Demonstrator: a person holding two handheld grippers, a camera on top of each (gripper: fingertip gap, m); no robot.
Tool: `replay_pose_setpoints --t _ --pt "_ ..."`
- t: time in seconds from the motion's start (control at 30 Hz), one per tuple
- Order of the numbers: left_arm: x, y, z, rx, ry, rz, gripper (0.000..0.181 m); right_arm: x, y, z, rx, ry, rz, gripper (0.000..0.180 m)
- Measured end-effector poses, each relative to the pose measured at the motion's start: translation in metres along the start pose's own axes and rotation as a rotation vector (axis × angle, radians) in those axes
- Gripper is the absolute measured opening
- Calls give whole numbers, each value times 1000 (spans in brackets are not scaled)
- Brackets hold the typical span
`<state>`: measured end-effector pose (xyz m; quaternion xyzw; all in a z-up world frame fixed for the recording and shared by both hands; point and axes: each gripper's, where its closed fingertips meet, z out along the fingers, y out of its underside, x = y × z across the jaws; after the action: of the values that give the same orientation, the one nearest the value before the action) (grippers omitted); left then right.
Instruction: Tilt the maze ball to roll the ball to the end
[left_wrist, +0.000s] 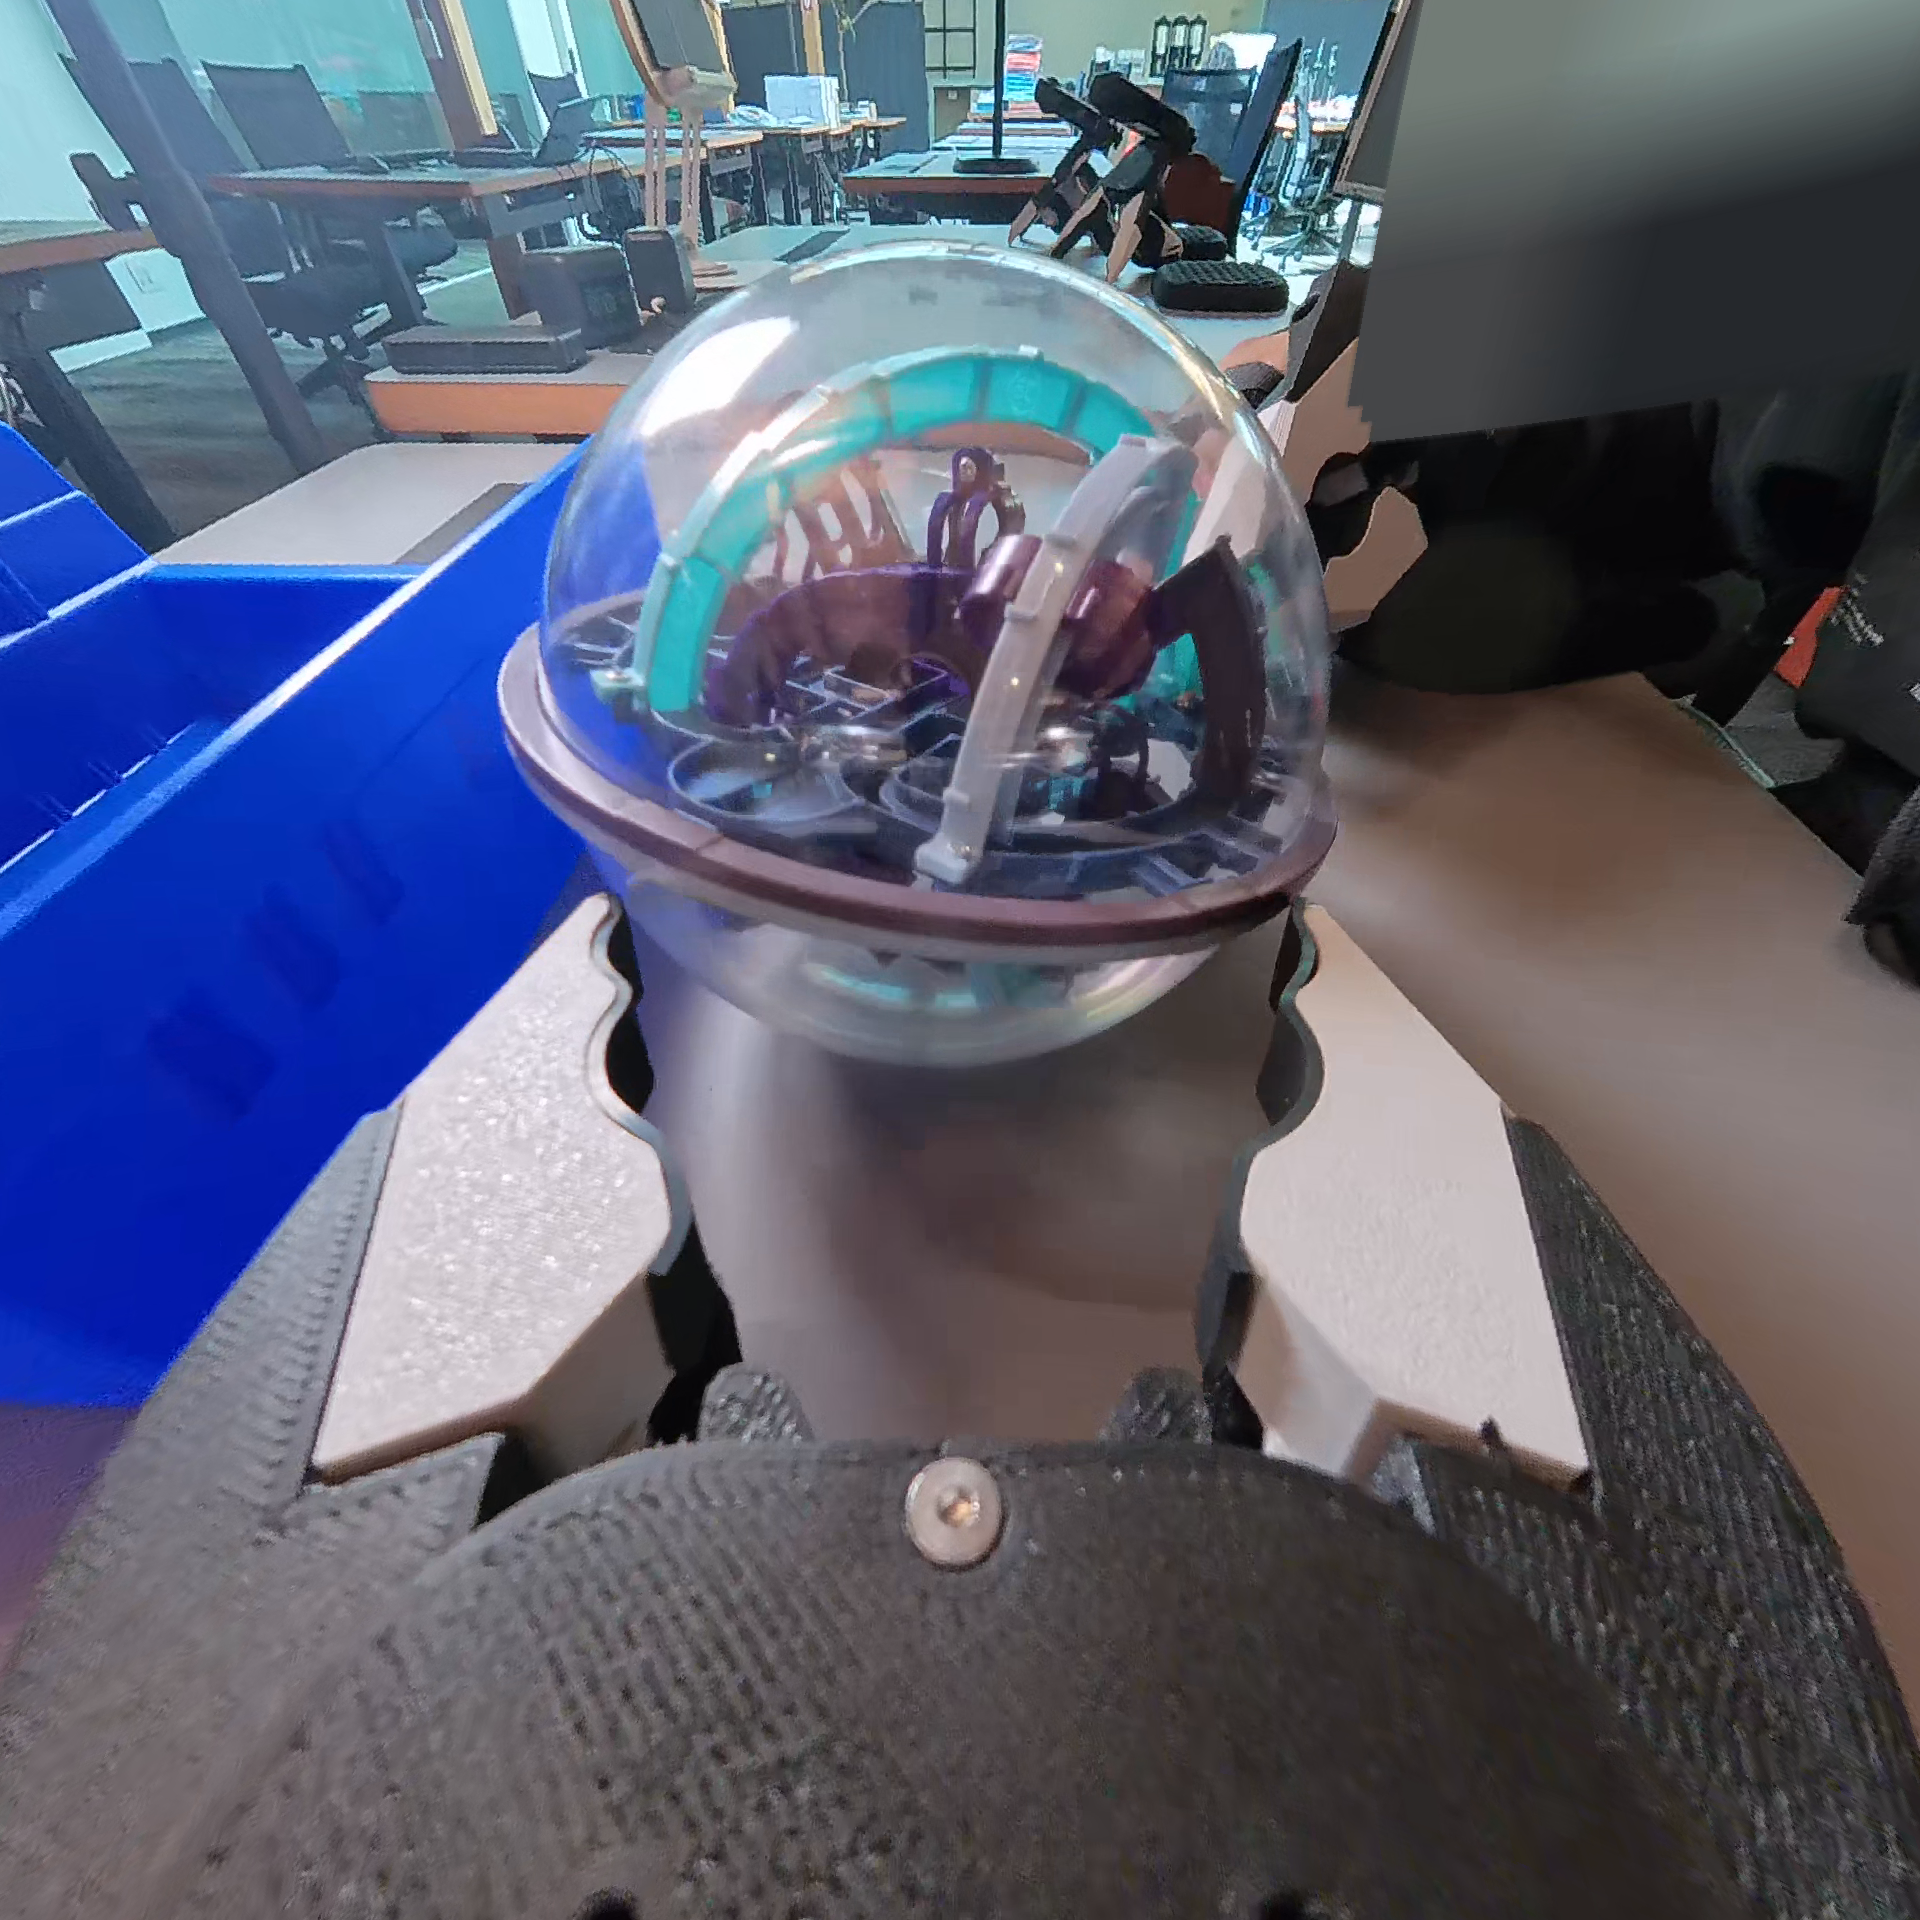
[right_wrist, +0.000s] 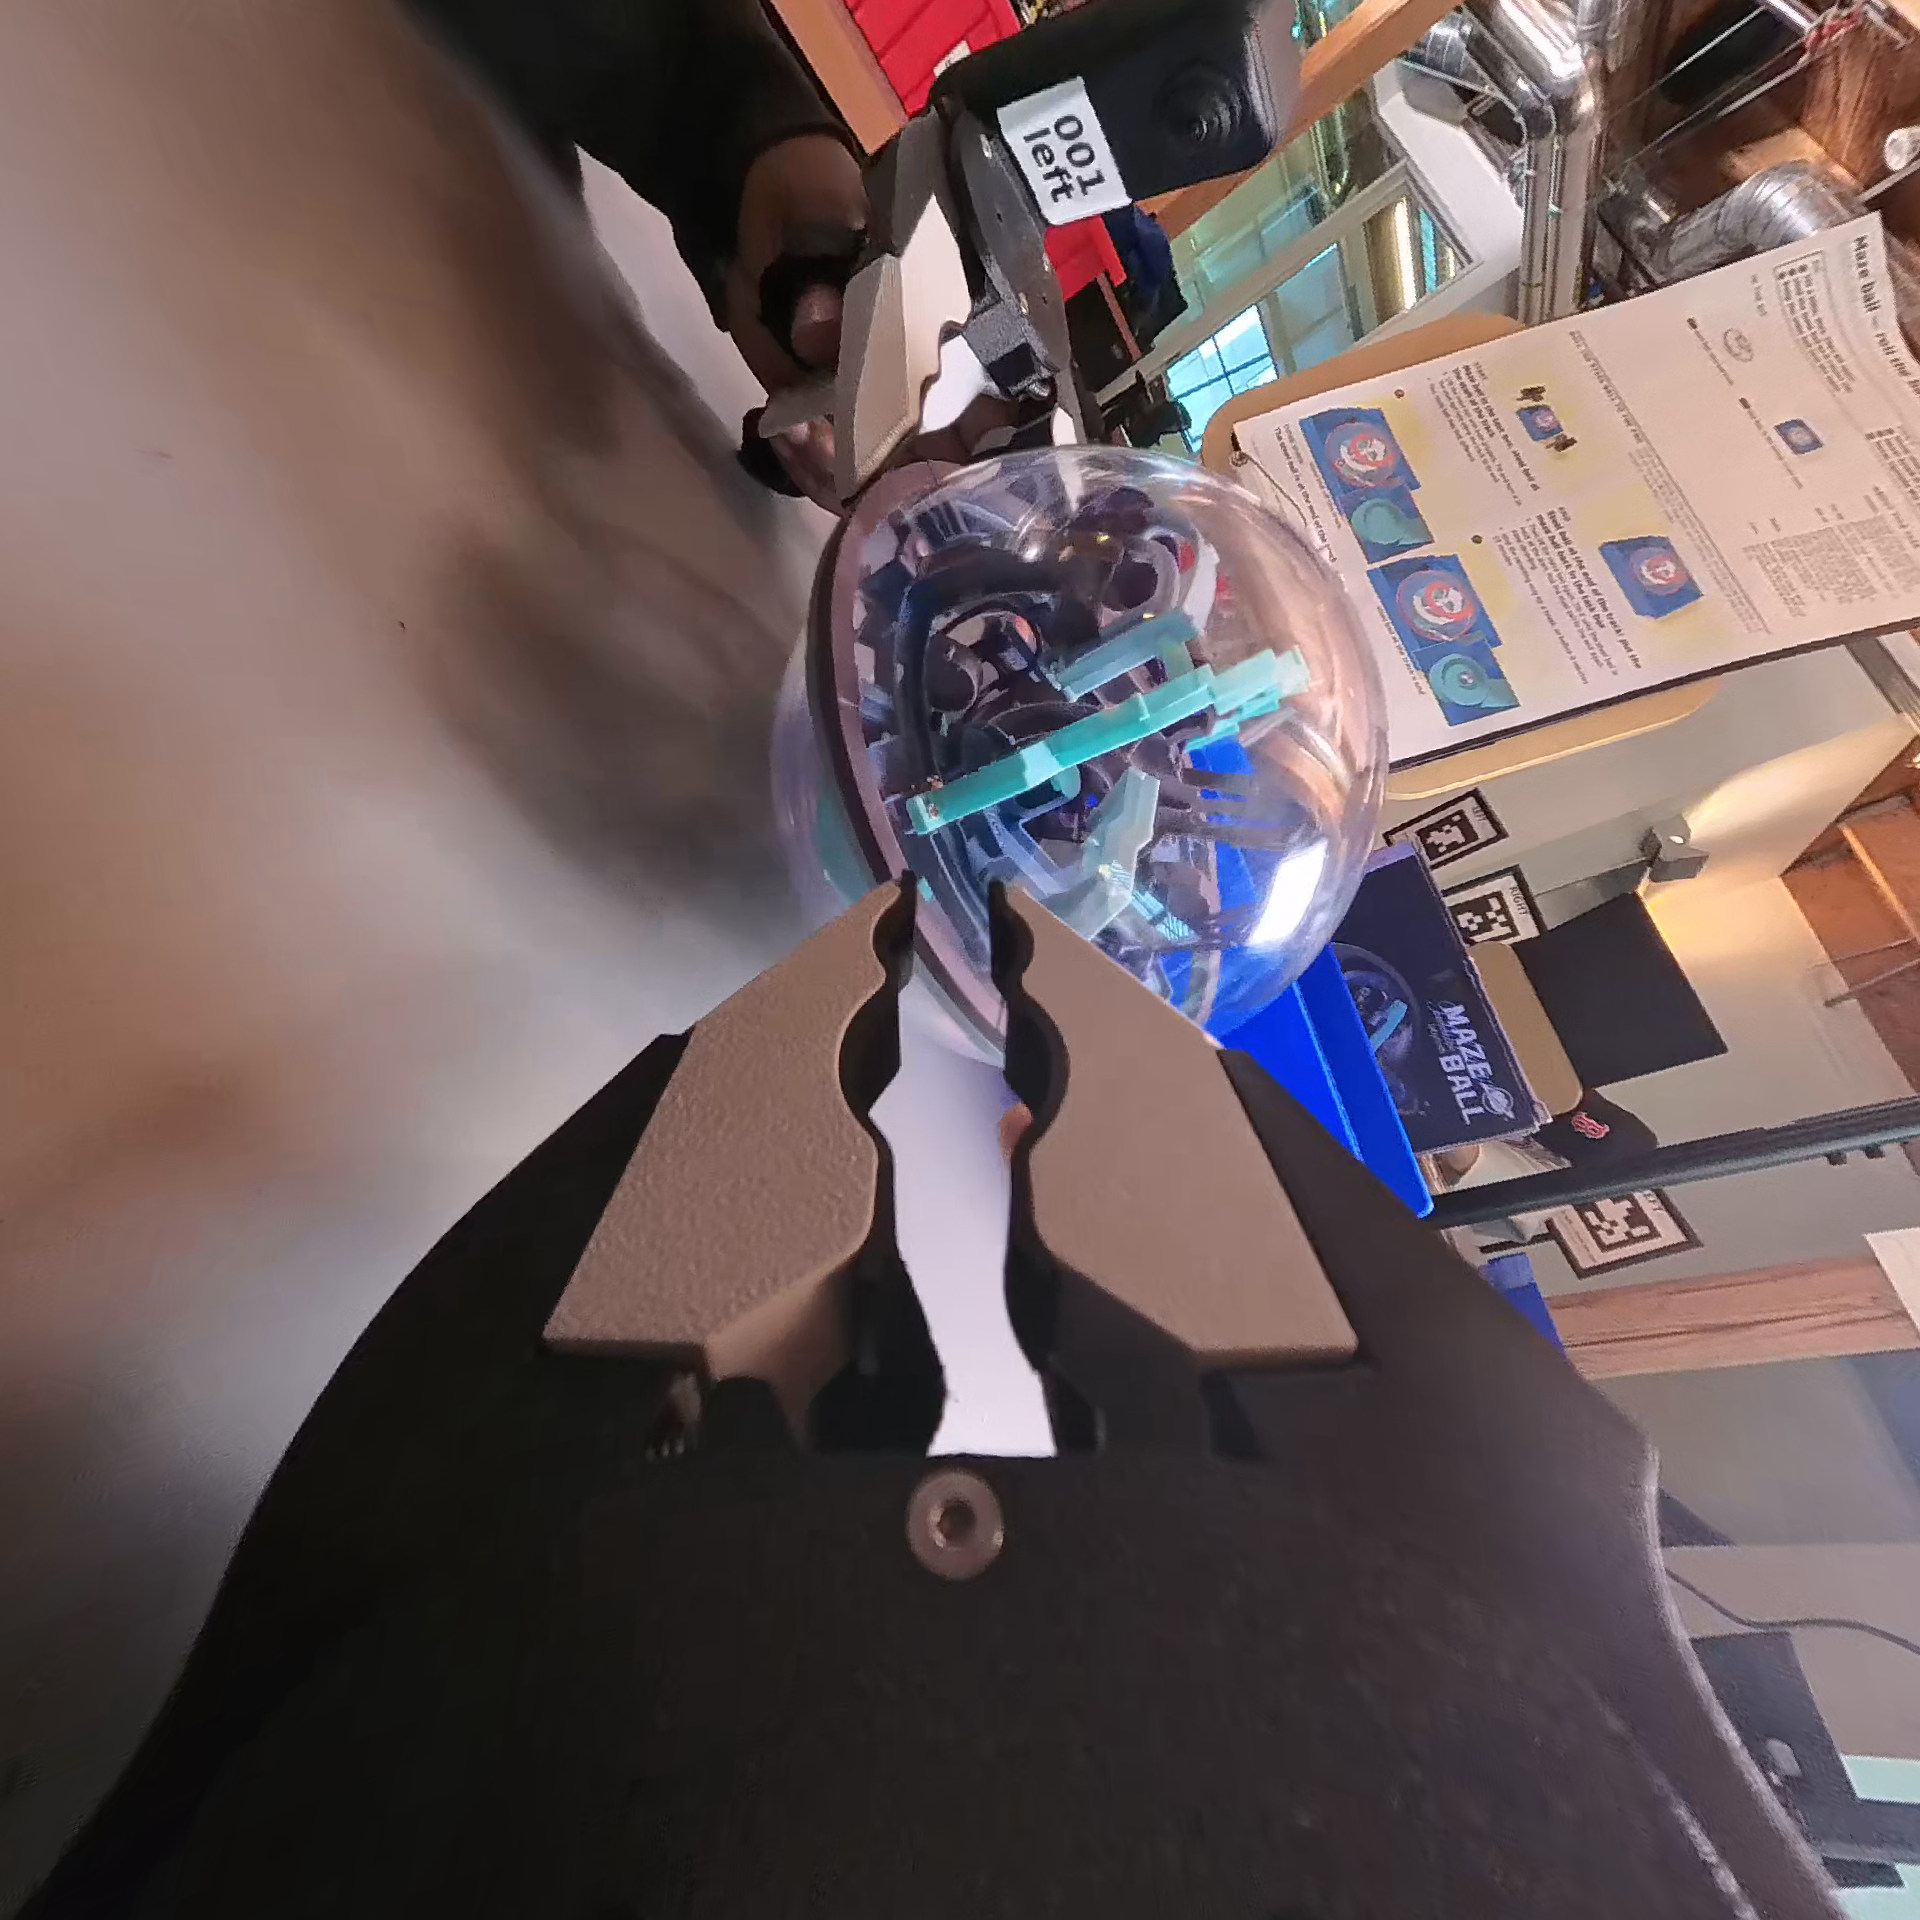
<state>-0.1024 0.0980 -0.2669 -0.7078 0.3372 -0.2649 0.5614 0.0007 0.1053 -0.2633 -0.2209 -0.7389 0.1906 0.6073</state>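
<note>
Two grippers hold the maze ball (left_wrist: 920, 665) off the table (left_wrist: 1455, 935): your left gripper (left_wrist: 951, 914) spans its lower half with fingers spread wide, and your right gripper (right_wrist: 951, 894) pinches its dark equator rim (right_wrist: 831, 665). A blue bin (left_wrist: 260, 831) sits just left.

Your maze ball (left_wrist: 925, 665) has a clear, glossy plastic shell with teal, grey and purple plastic tracks inside. Your left gripper (left_wrist: 951, 914) has grainy matt tan fingers (left_wrist: 520, 1174) on a rough, ribbed black body (with a shiny metal screw (left_wrist: 954, 1509)). The blue bin (left_wrist: 260, 852) beside it looks like smooth plastic.
</note>
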Motion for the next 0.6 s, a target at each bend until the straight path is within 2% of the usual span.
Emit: replay_pose_setpoints --t 0.1,0.17,0.23,0.33,0.4,0.5,0.6 --pt "-1 -3 -2 19 2 -17 122 1 1 0 -6 2 6 16" --pt "-2 -11 -4 65 7 -35 131 3 2 0 -9 9 7 16" --pt "-4 -26 -11 131 18 -61 138 4 3 1 -13 13 18 17" --pt "-16 -51 -19 224 -13 -101 140 6 5 3 -14 17 45 19" --pt "-14 -56 -12 206 -7 -93 142 7 5 6 -12 23 55 19" --pt "-9 -39 5 90 -6 -66 141 8 4 10 -15 40 43 18" --pt "-15 -33 3 111 -17 -96 134 10 3 12 -17 62 33 18"
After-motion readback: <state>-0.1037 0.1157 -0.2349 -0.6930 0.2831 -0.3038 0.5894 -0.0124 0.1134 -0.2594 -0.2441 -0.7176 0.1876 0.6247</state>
